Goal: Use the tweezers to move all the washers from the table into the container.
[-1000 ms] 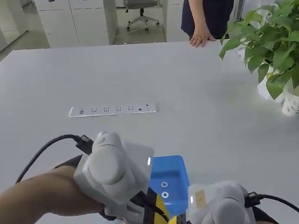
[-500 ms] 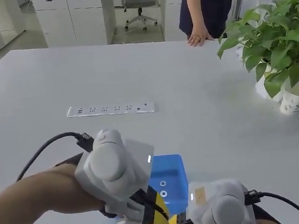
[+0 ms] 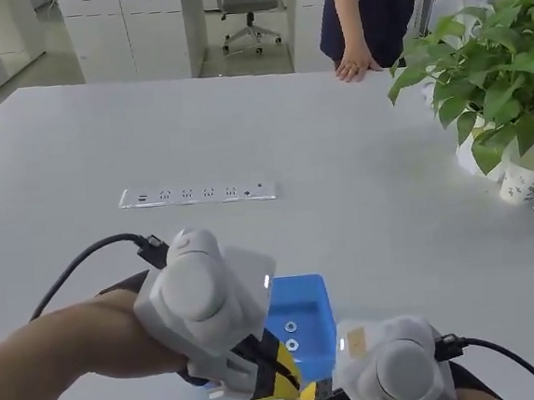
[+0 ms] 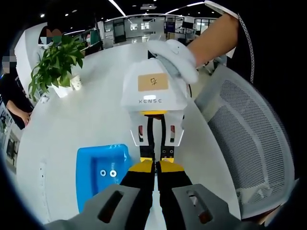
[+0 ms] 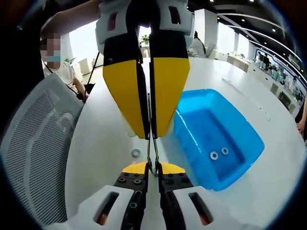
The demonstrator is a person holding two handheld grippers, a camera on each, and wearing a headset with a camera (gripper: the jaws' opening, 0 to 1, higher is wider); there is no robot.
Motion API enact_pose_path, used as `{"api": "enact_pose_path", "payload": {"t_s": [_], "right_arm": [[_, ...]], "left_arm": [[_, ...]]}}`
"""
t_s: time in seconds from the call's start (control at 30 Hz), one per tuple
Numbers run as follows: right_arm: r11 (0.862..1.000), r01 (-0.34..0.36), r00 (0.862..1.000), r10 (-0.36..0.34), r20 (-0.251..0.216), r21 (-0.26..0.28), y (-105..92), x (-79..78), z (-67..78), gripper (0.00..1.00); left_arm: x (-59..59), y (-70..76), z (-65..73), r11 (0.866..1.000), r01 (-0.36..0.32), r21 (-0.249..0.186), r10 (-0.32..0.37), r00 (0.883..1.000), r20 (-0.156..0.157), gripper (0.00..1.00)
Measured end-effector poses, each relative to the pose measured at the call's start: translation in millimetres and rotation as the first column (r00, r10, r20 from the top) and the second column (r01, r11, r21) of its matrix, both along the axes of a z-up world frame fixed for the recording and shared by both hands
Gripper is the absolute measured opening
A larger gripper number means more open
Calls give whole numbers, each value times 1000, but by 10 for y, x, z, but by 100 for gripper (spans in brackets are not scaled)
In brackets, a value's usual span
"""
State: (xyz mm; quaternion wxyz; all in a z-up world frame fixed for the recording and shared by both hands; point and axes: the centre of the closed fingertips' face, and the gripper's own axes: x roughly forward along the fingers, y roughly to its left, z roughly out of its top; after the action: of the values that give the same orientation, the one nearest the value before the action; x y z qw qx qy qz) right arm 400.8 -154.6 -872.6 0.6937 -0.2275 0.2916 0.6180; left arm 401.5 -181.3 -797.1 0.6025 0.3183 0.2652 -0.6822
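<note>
Tweezers [image 5: 149, 151] run as two thin metal legs straight between your two tools, which meet tip to tip over the near edge of the table [image 3: 358, 173]. Your left gripper [image 5: 149, 134] comes down from the top of the right gripper view. Its broad yellow pads [image 5: 125, 96] stand only a thin slit apart, and the tweezers pass out of that slit. Your right gripper [image 5: 152, 167] has its small yellow tips drawn together on the other end of the legs, so both tools clamp the same tweezers. Which end of the tweezers is the point, you cannot tell from these views.

The blue container [image 5: 189, 129] sits just beside the jaws, and two washers [image 5: 214, 155] lie side by side on its floor. One loose washer [image 5: 136, 153] lies on the table on the other side of the jaws from the container, close to your right gripper's tips.

Compared with a second ago, very little differs. Both grippers keep the same joined pose beside the container, and the same two washers lie inside it. The power strip [image 3: 198, 195] and the potted plant [image 3: 479, 60] sit a touch further left in the head view than before, which is your headset moving, not the things. The other person's hand [image 3: 354, 67] still rests on the far edge of the table.
</note>
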Motion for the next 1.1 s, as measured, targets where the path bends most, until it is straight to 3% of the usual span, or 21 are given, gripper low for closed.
{"api": "enact_pose_path", "payload": {"t_s": [0.63, 1.1], "right_arm": [[1000, -10, 1000, 10, 6, 0, 12, -48, 2, 9], [1000, -22, 999, 22, 24, 3, -2, -63, 128, 9]], "left_arm": [[-38, 1, 1, 1000, 13, 8, -13, 1000, -2, 5], [-56, -2, 127, 1000, 5, -5, -5, 1000, -7, 5]]}}
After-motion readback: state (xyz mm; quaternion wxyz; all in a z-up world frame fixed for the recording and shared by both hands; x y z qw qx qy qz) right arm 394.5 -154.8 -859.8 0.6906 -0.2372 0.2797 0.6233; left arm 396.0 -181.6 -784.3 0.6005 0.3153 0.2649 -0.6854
